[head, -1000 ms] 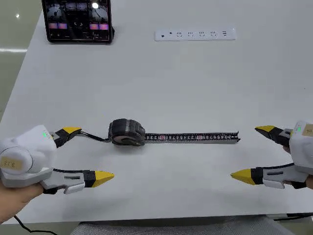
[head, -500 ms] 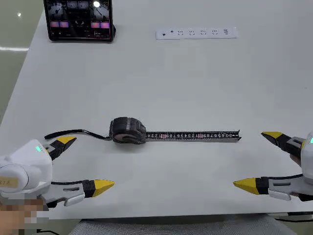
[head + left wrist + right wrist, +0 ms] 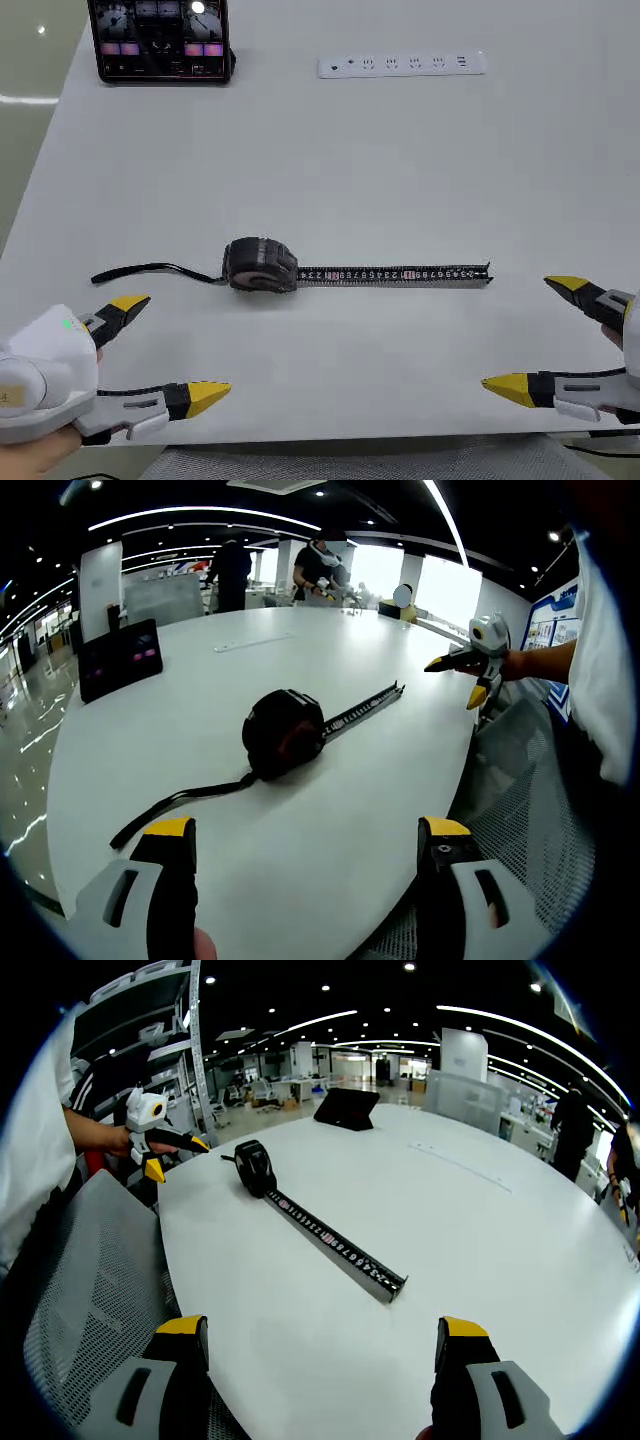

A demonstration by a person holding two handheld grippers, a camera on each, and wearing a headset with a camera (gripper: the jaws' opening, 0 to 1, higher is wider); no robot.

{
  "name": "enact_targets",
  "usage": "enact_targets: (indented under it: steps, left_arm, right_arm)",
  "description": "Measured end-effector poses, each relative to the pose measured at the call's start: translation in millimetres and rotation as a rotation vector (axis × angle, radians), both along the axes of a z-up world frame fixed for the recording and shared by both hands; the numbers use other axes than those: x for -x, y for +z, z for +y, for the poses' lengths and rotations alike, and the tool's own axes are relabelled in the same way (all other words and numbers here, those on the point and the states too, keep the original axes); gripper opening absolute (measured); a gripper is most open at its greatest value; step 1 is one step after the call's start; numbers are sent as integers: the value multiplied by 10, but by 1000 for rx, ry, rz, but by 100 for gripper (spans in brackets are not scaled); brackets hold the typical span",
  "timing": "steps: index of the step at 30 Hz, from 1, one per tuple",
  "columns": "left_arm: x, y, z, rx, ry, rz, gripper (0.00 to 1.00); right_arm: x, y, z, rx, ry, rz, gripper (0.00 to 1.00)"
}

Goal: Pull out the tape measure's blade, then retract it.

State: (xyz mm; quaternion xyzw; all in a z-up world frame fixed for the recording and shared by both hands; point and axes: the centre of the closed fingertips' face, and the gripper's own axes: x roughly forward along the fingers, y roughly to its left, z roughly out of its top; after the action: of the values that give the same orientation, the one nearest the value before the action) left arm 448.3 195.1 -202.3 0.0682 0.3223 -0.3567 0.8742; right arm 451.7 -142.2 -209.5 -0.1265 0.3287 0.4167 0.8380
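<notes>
Holding left gripper (image 3: 180,345) lower left, right gripper (image 3: 523,333) lower right, jaws of each spread wide, empty. Resting mid-frame on table (image 3: 400,160): tape measure (image 3: 260,266), blade (image 3: 395,274) extended rightward.

The left claw (image 3: 180,345) and right claw (image 3: 528,333) are white, black-jawed, yellow-tipped; sleeves (image 3: 605,680) white.

Matt white table (image 3: 400,160); tape measure (image 3: 260,266) perhaps rubbery black.
</notes>
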Motion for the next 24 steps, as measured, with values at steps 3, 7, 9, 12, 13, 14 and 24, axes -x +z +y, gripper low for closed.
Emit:
enact_targets:
  steps: [3, 7, 9, 12, 13, 14, 24]
  left_arm:
    - [30, -26, -6, 2, 3, 7, 89]
    - [73, -68, -18, 18, 14, 23, 90]
    - [97, -84, -23, 20, 18, 29, 90]
    - [128, -99, -27, 22, 23, 33, 90]
    - [130, -101, -25, 23, 26, 33, 90]
    - [132, -103, -22, 23, 29, 34, 90]
    - [184, -93, -28, 24, 28, 35, 90]
  right_arm:
    - [24, -20, -21, -1, -2, 3, 94]
    - [47, -24, -56, -11, -16, 4, 95]
    - [63, -24, -63, -9, -18, 4, 96]
    - [85, -42, -93, -10, -20, 8, 97]
    - [89, -43, -99, -10, -21, 9, 97]
    - [90, -39, -101, -11, -24, 9, 97]
    - [149, -50, -126, 1, -14, 24, 97]
